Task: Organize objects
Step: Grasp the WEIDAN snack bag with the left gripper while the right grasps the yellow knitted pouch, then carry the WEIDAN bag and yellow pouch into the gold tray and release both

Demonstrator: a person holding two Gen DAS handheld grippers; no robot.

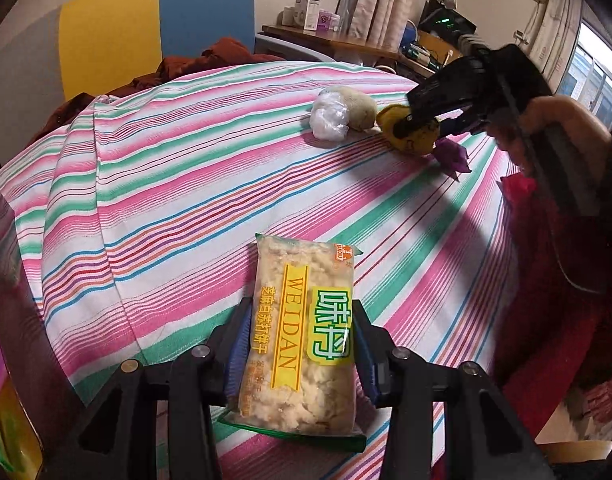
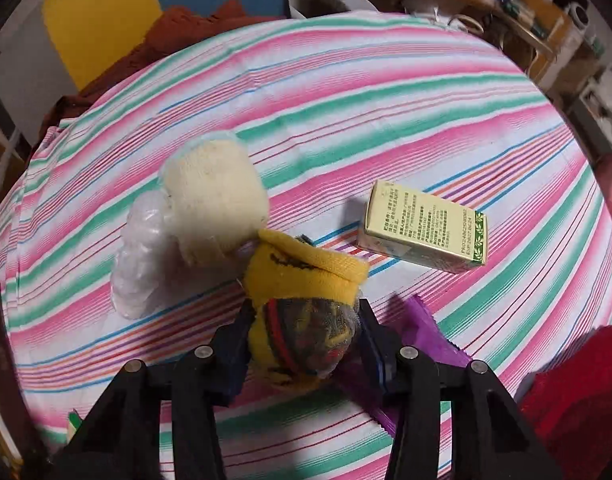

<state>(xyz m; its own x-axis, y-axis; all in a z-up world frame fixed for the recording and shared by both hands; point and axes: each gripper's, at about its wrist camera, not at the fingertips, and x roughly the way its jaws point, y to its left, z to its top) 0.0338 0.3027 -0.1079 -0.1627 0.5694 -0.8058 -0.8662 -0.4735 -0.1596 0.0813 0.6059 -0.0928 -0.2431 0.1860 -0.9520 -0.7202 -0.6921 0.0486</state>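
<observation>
Your left gripper (image 1: 302, 356) clamps the stiff, crinkly clear biscuit packet (image 1: 302, 344) mid-body above the striped cloth (image 1: 186, 184); your right gripper (image 2: 306, 340) pinches the soft yellow rolled sock (image 2: 306, 304), probably light, squashy; grip its middle.

A cracker packet (image 1: 302, 336) sits lengthwise between the left tongs (image 1: 302, 344) over the near edge of the worktop (image 1: 166, 184). Toward the far right edge, a plastic bag (image 1: 329, 117), a cloth roll (image 1: 359, 106) and a sock bundle (image 1: 411, 130) lie in a row from left to right, each touching the next. The right tongs (image 2: 304, 340) close around the sock bundle (image 2: 306, 304). A foil wrapper (image 2: 425, 332) lies just right of it, and a small carton (image 2: 423, 232) lies behind the wrapper, apart from the bundle.
</observation>
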